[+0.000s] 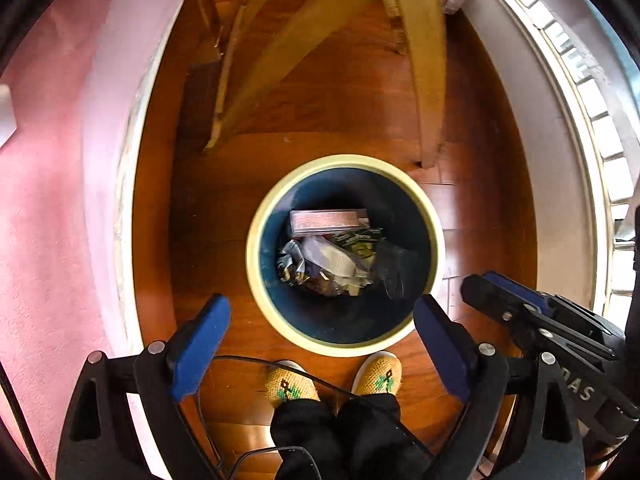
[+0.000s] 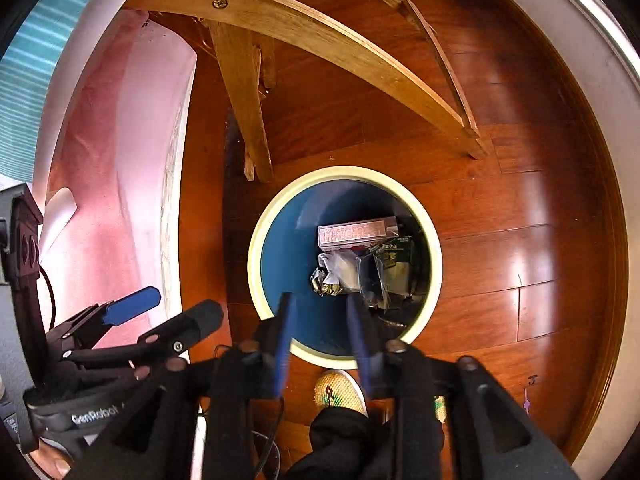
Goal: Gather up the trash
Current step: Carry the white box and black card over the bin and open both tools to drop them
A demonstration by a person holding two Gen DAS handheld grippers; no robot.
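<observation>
Both grippers empty above the bin, trash already inside.

I hold the left gripper (image 1: pixel 322 346) spread wide with nothing between its blue pads, and the right gripper (image 2: pixel 322 342) partly parted, also empty, both over the near rim of the round bin (image 1: pixel 256 240) on the wood floor (image 1: pixel 472 160), just beyond my slippers (image 1: pixel 292 386). The trash (image 1: pixel 332 256) lies heaped at the bottom; the pink box (image 1: pixel 328 220) on its far side lies flat, long axis running left to right. I judge the drop done: best to lift straight up, clear of the rim, before seeking more.
</observation>
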